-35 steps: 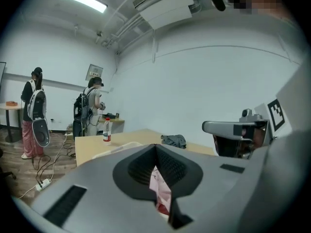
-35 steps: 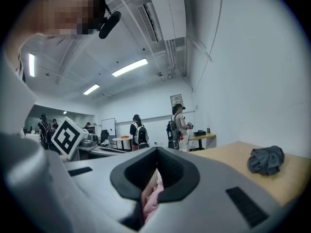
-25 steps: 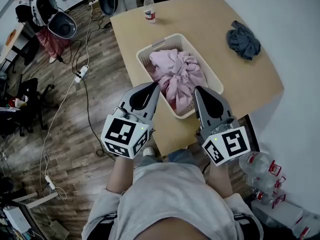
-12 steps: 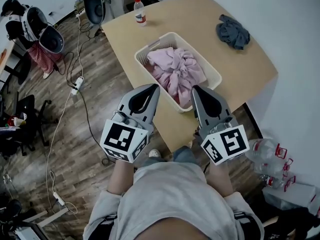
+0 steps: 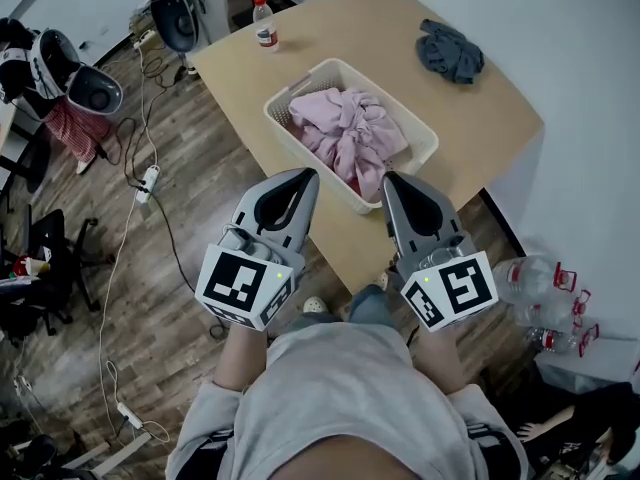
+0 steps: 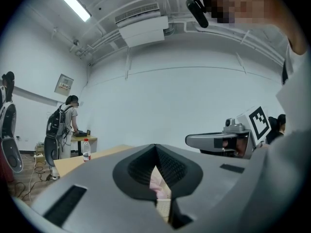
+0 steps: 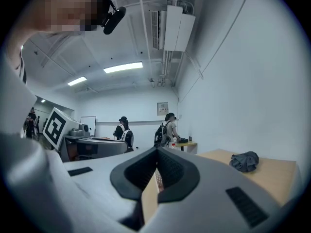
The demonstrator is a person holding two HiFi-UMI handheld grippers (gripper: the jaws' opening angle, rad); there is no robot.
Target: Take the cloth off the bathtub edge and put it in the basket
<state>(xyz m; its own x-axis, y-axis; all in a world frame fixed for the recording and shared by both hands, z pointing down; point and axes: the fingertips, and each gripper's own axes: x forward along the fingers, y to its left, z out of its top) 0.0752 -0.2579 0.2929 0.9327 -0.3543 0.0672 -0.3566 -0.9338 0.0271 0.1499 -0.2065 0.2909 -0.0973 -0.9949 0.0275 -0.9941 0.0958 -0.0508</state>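
Note:
A white basket (image 5: 420,158) stands on the tan table (image 5: 500,138) with a pink cloth (image 5: 350,133) bunched inside it. A crumpled grey cloth (image 5: 450,51) (image 7: 244,160) lies on the table's far right part. My left gripper (image 5: 308,175) (image 6: 155,147) is shut and empty, held level just short of the basket's near left side. My right gripper (image 5: 392,178) (image 7: 156,152) is also shut with nothing in it, its tip beside the basket's near corner. The two sit side by side, pointing at the basket. No bathtub is in view.
A water bottle (image 5: 265,23) stands at the table's far left corner. Cables and a power strip (image 5: 148,178) lie on the wood floor to the left, beside a chair (image 5: 175,13). Water bottles (image 5: 535,283) sit on the floor at the right. People stand at a far desk (image 6: 68,123).
The table and basket have slid up and left in the head view. Both gripper tips, which overlapped the basket's near rim, now sit just short of it. Both jaws stay shut.

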